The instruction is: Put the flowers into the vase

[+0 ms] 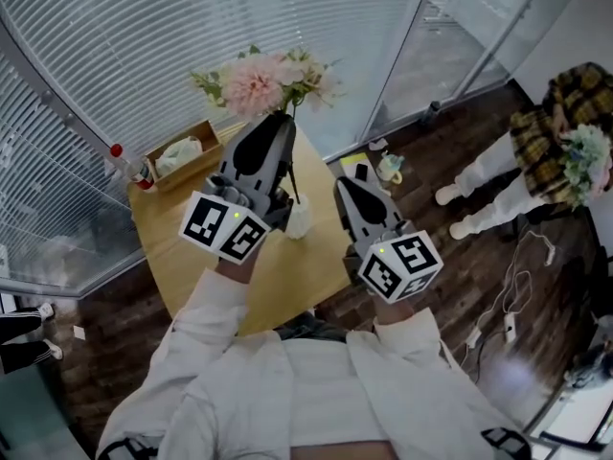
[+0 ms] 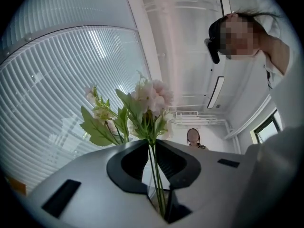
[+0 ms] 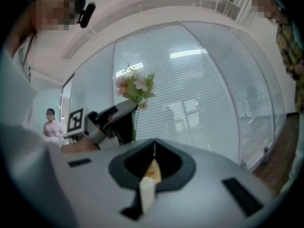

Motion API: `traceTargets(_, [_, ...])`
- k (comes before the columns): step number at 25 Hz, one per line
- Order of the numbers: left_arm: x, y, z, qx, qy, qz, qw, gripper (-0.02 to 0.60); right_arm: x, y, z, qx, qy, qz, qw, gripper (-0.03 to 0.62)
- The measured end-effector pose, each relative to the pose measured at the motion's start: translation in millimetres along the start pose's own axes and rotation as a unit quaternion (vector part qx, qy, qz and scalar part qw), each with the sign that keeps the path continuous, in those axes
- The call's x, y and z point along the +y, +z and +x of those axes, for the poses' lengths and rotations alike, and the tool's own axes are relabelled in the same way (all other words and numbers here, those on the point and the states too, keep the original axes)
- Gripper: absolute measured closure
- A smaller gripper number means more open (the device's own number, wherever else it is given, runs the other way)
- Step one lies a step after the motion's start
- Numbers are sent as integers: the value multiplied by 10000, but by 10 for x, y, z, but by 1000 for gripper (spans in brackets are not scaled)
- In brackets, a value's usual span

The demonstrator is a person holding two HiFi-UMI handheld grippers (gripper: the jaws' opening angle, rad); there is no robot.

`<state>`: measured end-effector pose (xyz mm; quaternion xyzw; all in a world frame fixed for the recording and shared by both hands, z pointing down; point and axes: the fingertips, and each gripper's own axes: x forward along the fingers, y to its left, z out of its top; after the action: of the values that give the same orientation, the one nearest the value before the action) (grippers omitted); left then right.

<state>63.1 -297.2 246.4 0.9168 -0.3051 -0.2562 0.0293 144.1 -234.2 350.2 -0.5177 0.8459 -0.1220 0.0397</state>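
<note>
Holds the flowers (image 1: pixel 254 82) in the left gripper (image 2: pixel 153 144), jaws narrow and pressed on the thin green stems, pink blooms raised toward the far side above the yellow counter (image 1: pixel 182 247). Shows the right gripper (image 3: pixel 153 145) just to the right, jaws together at the tips, nothing between them. Leaves the white vase (image 1: pixel 299 220) upright on the counter near its right edge, between the two grippers and lower. Cannot tell whether the stem ends reach its mouth.
</note>
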Motion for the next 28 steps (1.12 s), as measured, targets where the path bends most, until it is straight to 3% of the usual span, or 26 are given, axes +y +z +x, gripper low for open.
traceTargets(6, [38, -82, 6, 81, -136, 66, 9999, 528, -25, -51, 72, 62, -75, 50, 9999, 580])
traceTargets(13, [118, -222, -1, 293, -50, -23, 9996, 528, -8, -113, 118, 175, -84, 167, 9997, 580])
traceTargets(19, [57, -258, -36, 240, -354, 6, 9991, 528, 19, -140, 152, 230, -91, 207, 9995, 580])
traceTargets(28, [-2, -497, -212, 478, -403, -6, 9980, 526, 56, -257, 130, 299, -28, 253, 9992, 580])
